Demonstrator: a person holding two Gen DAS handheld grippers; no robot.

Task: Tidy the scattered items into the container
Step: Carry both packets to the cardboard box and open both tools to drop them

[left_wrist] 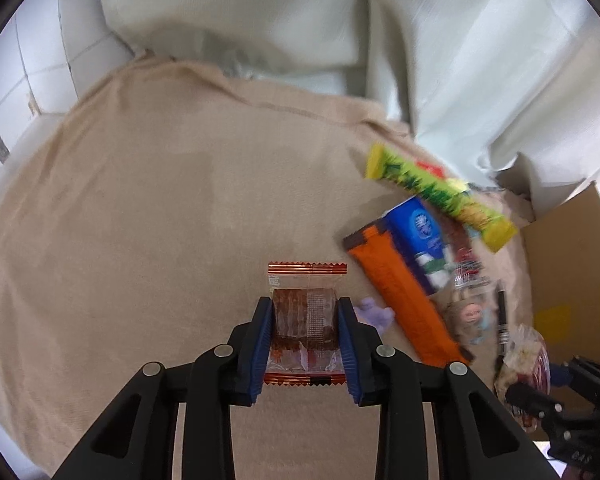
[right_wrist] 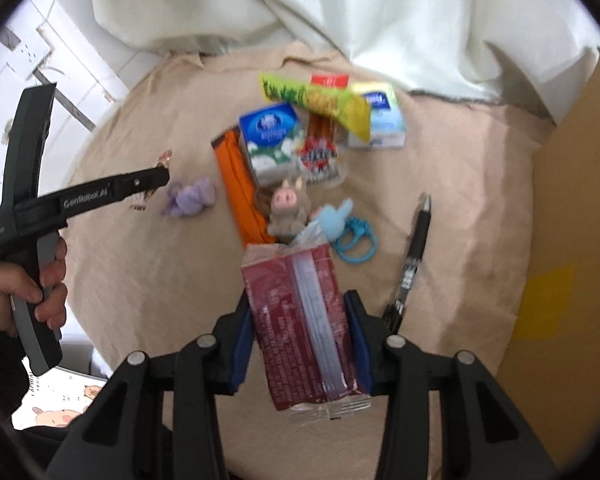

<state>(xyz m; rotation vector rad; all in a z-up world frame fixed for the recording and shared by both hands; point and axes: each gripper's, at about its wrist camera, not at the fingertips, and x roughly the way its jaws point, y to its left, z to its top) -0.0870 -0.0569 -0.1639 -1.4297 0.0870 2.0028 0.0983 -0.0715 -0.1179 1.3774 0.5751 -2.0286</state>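
Observation:
My left gripper [left_wrist: 305, 312] is shut on a clear snack packet with orange-red crimped ends [left_wrist: 306, 316], held above the beige cloth. My right gripper [right_wrist: 300, 312] is shut on a dark red snack packet [right_wrist: 300, 320]. A cardboard box [right_wrist: 572, 240] stands at the right edge, its flap [left_wrist: 572, 256] also in the left wrist view. A heap lies on the cloth: orange packet [right_wrist: 236, 184], blue-and-white carton [right_wrist: 272, 140], yellow-green packet [right_wrist: 320, 100], pig figure [right_wrist: 286, 208], purple toy [right_wrist: 188, 200], blue ring toy [right_wrist: 352, 236], black pen [right_wrist: 414, 248].
A beige cloth [left_wrist: 140, 220] covers the table, with pale curtain fabric [left_wrist: 260, 20] behind it. A person's hand [right_wrist: 24, 284] holds the left gripper's handle at the left of the right wrist view. A small tissue pack [right_wrist: 384, 120] sits at the back of the heap.

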